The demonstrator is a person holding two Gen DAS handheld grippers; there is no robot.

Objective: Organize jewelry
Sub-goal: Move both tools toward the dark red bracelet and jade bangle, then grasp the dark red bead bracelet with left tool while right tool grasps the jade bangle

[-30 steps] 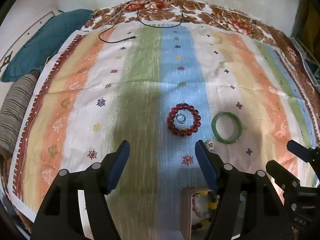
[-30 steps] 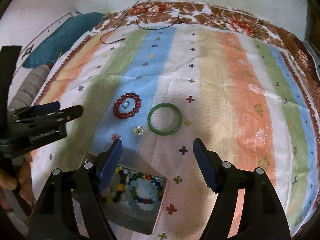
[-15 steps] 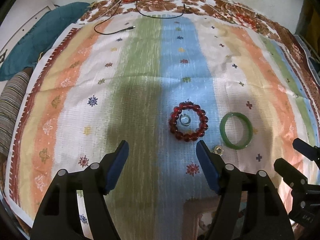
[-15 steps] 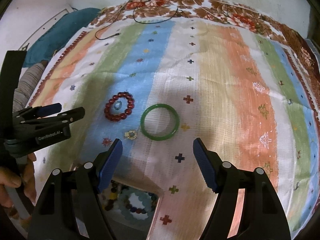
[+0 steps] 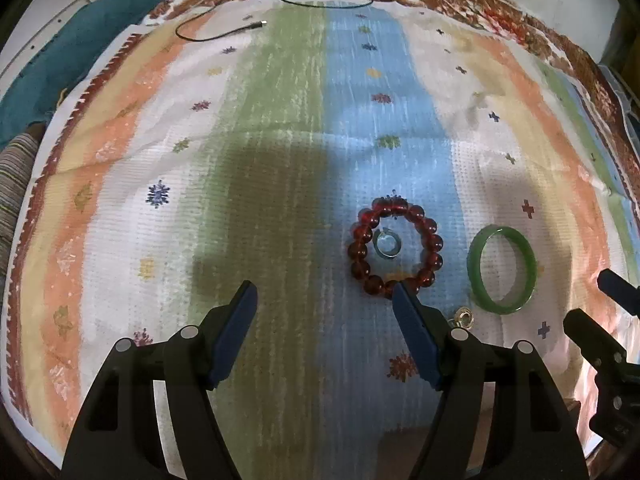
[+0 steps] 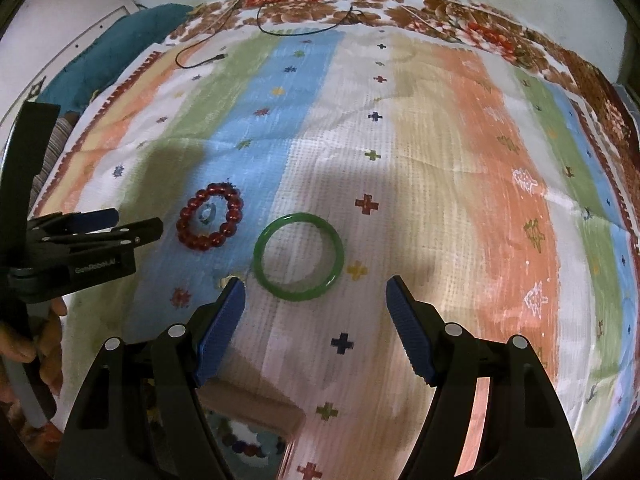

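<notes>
A red bead bracelet point(image 5: 362, 251) lies on the striped cloth with a small pale blue ring point(image 5: 386, 243) inside it. A green bangle point(image 5: 475, 272) lies to its right, and a small gold ring point(image 5: 464, 317) lies below them. My left gripper point(image 5: 325, 298) is open and empty, its right finger just short of the red bracelet. My right gripper point(image 6: 315, 295) is open and empty, just short of the green bangle point(image 6: 298, 294). The red bracelet point(image 6: 188, 236) also shows in the right wrist view. The box of bead bracelets point(image 6: 256, 442) sits under the right gripper.
A black cable point(image 5: 224, 32) lies at the far edge of the cloth. A teal cushion point(image 5: 52, 68) and a striped pillow point(image 5: 12, 176) lie off the left side. The left gripper's body point(image 6: 80, 248) and a hand show at left in the right wrist view.
Both grippers have moved forward toward the jewelry. The box has slid down under them, almost out of view. Both stay open.
</notes>
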